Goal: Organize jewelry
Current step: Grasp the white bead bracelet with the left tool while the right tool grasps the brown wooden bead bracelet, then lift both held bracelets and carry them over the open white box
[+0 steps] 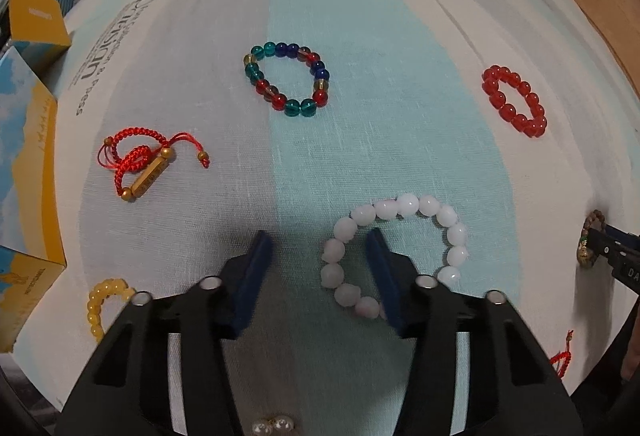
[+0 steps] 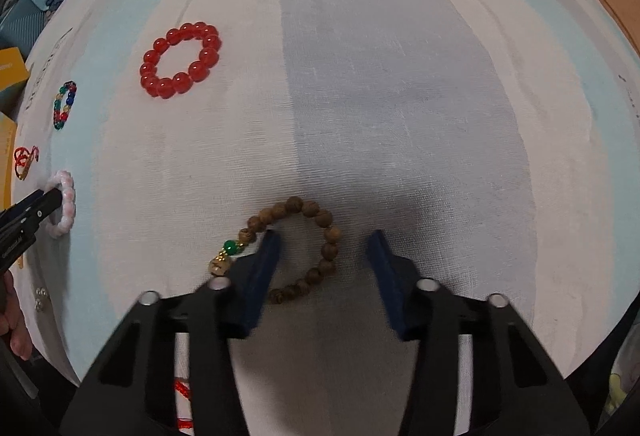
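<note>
Left gripper (image 1: 318,242) wide open, low over the striped cloth (image 1: 400,75). One blue finger (image 1: 380,268) inside the ring of the white bead bracelet (image 1: 394,252), the other finger out to the left of it, so the left side of the ring sits in the gap. Nothing squeezed.

Around it on the cloth: a bracelet of mixed blue, green and red beads (image 1: 286,79) farther ahead, a red bead bracelet (image 1: 514,99) far to the right, a red string bracelet (image 1: 140,163) with a gold bar to the left, a yellow bead bracelet (image 1: 100,306) near the left corner, half hidden. Two small pearls (image 1: 274,426) at the bottom edge. Yellow boxes (image 1: 28,139) beside the cloth on the left.

Right gripper (image 2: 322,240) wide open too, low over the cloth. One blue finger (image 2: 264,268) inside the brown wooden bead bracelet (image 2: 304,248), which has a green bead and a gold charm on its left. Most of that ring in the gap between the fingers, the other finger out to the right. Not squeezed either.
</note>
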The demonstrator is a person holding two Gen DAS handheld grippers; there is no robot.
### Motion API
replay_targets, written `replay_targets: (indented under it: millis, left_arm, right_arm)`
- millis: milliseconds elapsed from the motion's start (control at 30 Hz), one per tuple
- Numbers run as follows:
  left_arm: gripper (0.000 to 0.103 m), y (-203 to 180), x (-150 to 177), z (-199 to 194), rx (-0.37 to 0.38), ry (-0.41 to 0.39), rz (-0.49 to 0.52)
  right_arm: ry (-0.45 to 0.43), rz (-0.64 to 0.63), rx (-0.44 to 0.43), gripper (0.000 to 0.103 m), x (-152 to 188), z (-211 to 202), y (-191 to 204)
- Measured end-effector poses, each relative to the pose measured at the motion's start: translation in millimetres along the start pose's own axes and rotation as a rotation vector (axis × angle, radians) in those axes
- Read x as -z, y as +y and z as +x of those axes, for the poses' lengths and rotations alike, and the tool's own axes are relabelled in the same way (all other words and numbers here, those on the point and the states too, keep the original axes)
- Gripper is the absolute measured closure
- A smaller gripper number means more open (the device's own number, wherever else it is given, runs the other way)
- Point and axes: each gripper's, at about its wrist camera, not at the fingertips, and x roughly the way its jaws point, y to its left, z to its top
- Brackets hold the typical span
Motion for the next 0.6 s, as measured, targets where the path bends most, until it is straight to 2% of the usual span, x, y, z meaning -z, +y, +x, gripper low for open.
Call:
replay_targets:
  millis: [33,67,100,167,267,333,500,600]
  left_arm:
    - [0.068,0.5,0.5,-0.9,-0.001,0.004,-0.001]
    - [0.077,0.1,1.2,-1.7,-0.005,0.01,0.001]
    - [0.086,-0.5,1.1,-2.0,-0.007,0.015,0.008]
    - [0.093,-3.6,3.1,-4.0,-0.01,0.024,0.024]
    - [0.093,-2.5,4.7,-6.1,0.027,0.038,0.019]
    - [0.093,-1.3,5.2,-8.0,0.037,0.036,0.015]
    - [0.093,-3.1,9.4,-18.0,0.057,0.022,0.018]
    - [0.093,-4.3,10.4,-25.9,0.062,0.005,0.02]
  right_arm:
    - [-0.003,-0.001,0.003,0.076,0.7,0.5,1.2]
    - [-0.005,-0.003,0.008,0.08,1.4,-1.2,3.4]
    - [-0.008,-0.002,0.008,0.087,1.2,0.9,3.2]
    - [-0.015,0.003,-0.001,0.091,1.8,0.1,2.3]
    - [-0.019,0.004,-0.012,0.092,3.7,-2.7,2.2]
    - [-0.024,0.007,-0.016,0.096,6.1,-0.8,3.6]
    - [-0.044,-0.002,-0.019,0.096,16.0,-14.0,2.4]
    - [-0.057,0.002,-0.024,0.096,9.3,-19.3,-6.2]
